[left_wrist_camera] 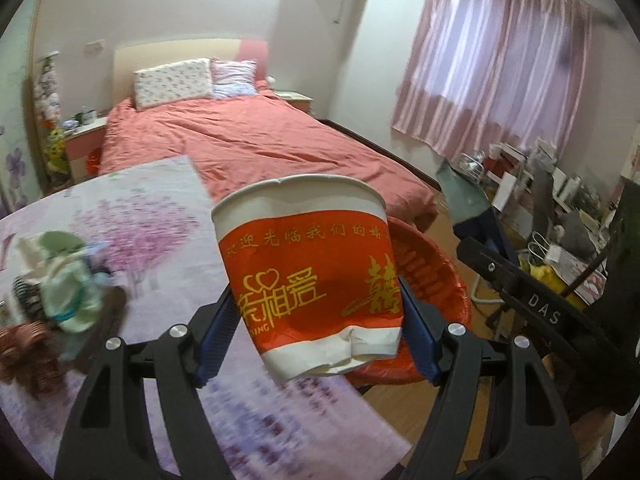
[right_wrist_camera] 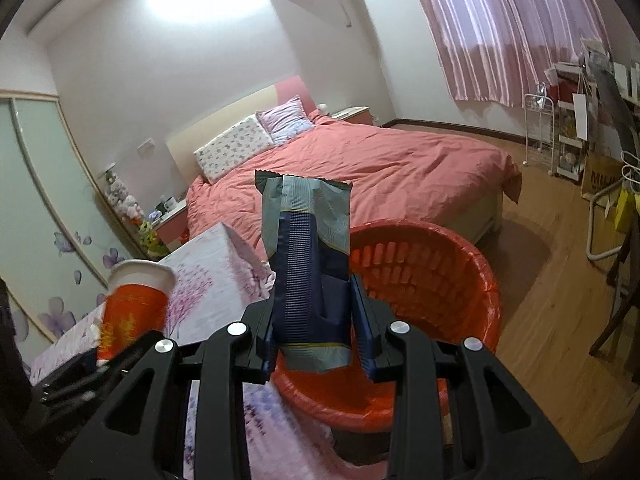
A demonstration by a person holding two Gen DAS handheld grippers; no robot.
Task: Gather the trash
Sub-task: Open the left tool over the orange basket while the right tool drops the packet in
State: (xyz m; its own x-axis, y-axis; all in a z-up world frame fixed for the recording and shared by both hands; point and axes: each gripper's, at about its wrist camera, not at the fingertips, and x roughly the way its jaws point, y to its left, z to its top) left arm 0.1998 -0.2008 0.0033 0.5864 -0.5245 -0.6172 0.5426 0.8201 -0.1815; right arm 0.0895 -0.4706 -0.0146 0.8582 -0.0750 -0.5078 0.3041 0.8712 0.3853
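A crumpled red-and-white paper cup (left_wrist_camera: 316, 280) with gold lettering is clamped between the blue pads of my left gripper (left_wrist_camera: 316, 320), tilted, just left of the red bin (left_wrist_camera: 440, 280). The same cup (right_wrist_camera: 134, 308) shows at the lower left of the right wrist view. My right gripper (right_wrist_camera: 316, 324) is shut on a grey-and-blue snack wrapper (right_wrist_camera: 308, 264) that stands upright over the near rim of the red bin (right_wrist_camera: 432, 276), which is lined with a red bag. The left gripper's tips are hidden by the cup.
A table with a purple floral cloth (left_wrist_camera: 152, 232) holds a heap of crumpled scraps (left_wrist_camera: 60, 280) at its left. Behind lies a bed with a pink cover (right_wrist_camera: 380, 176). Chairs and cluttered shelves (left_wrist_camera: 540, 208) stand at the right on the wooden floor (right_wrist_camera: 560, 300).
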